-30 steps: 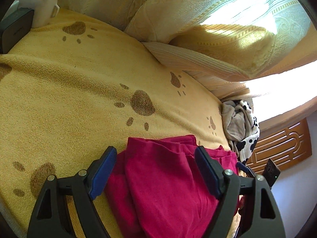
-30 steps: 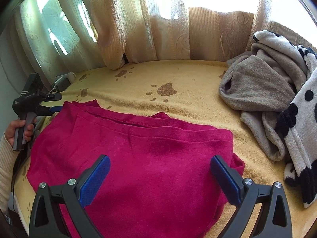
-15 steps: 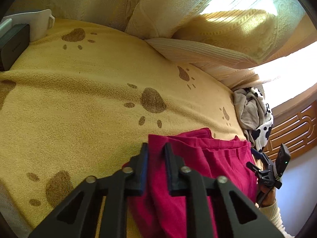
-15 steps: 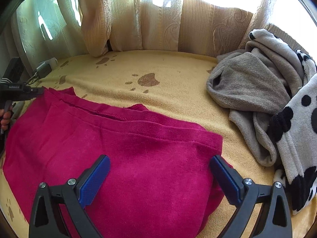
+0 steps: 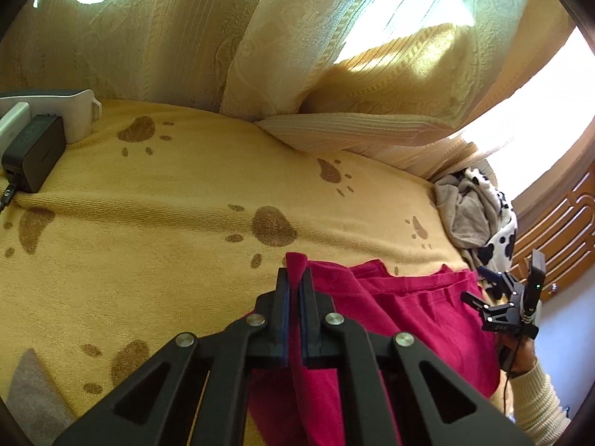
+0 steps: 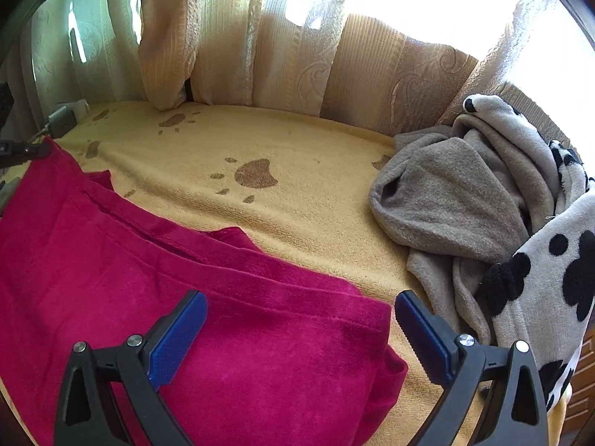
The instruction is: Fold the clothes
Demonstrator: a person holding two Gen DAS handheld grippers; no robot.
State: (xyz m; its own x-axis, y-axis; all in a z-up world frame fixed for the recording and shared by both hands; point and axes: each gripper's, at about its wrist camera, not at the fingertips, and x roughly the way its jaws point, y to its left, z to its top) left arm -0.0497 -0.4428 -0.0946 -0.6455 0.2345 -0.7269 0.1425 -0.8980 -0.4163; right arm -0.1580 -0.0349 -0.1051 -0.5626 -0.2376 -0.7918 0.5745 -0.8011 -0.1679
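Your left gripper (image 5: pixel 294 282) is clamped tight on a corner of the red garment (image 5: pixel 409 319); the two jaws are pressed almost together with a thin fold of red cloth pinched between them, and a small tip of that cloth sticks up just past the fingertips. The rest of the garment runs back under the jaws and spreads out to their right, lying on the yellow blanket (image 5: pixel 167 223) with brown paw prints.

Your right gripper (image 6: pixel 299 314) is spread wide and has hold of nothing. Its blue pads (image 6: pixel 174 338) stand well apart above the garment: the left jaw is over the red cloth, the right jaw is just past the garment's right edge, over the blanket. Whether the tips touch the cloth cannot be told. From this side the garment fills the space between and to the left of the jaws, with a seam running across it ahead of the fingertips.

To the right of the right jaw lies a heap of grey and spotted clothes (image 6: pixel 483 204), near the red garment but not touching it. Ahead of both grippers, curtains (image 6: pixel 260 37) hang down to the blanket. Far to the left of the left jaws sits a black charger (image 5: pixel 33 156) beside a white block (image 5: pixel 80 111).
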